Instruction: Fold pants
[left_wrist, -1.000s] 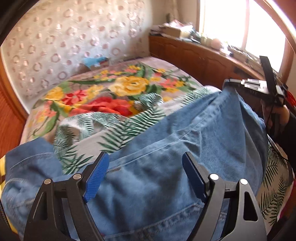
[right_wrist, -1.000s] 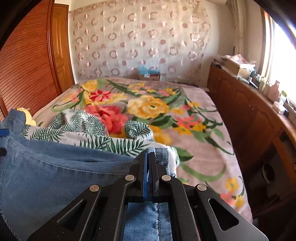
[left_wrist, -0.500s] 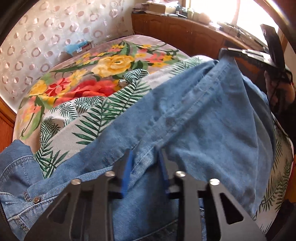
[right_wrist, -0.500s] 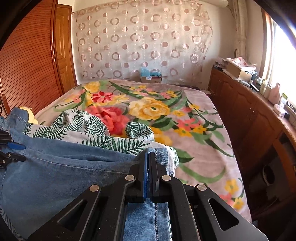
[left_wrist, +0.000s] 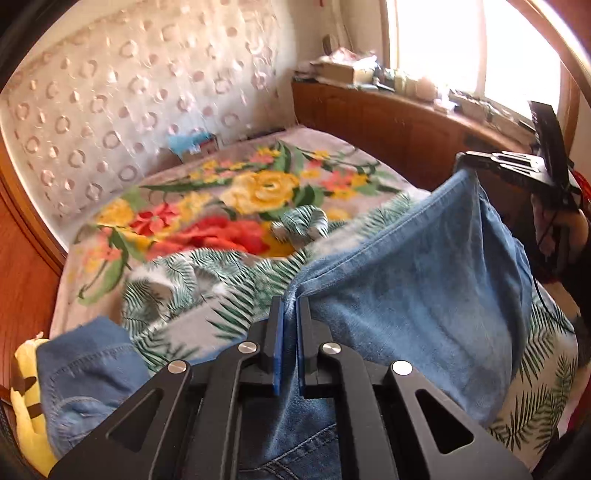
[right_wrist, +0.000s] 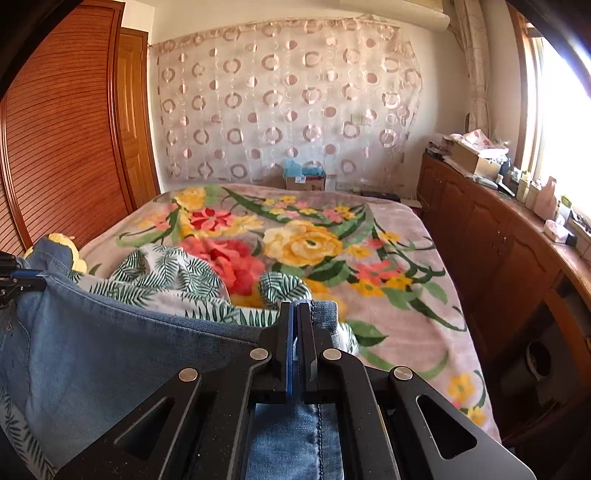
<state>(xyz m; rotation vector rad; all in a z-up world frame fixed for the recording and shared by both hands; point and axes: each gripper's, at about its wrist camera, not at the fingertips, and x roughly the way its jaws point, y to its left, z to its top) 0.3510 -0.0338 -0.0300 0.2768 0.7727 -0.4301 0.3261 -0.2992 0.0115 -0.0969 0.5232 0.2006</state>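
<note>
Both tools are clenched on the blue denim jeans (left_wrist: 424, 295), which hang stretched between them above the near end of the bed (right_wrist: 413, 295): the left tool (left_wrist: 290, 314) pinches a seam edge, the right tool (right_wrist: 295, 317) a hemmed corner. Beneath the jeans lies a palm-leaf print sheet (left_wrist: 236, 295) bunched on the floral blanket (right_wrist: 295, 240). A yellow plush toy (left_wrist: 26, 398) sits at the bed's left edge, and a wooden cabinet (right_wrist: 498, 251) runs along its right side.

Bright daylight from blown-out window (left_wrist: 461, 48); fisheye bending, dark corners; left view motion-blurred.
</note>
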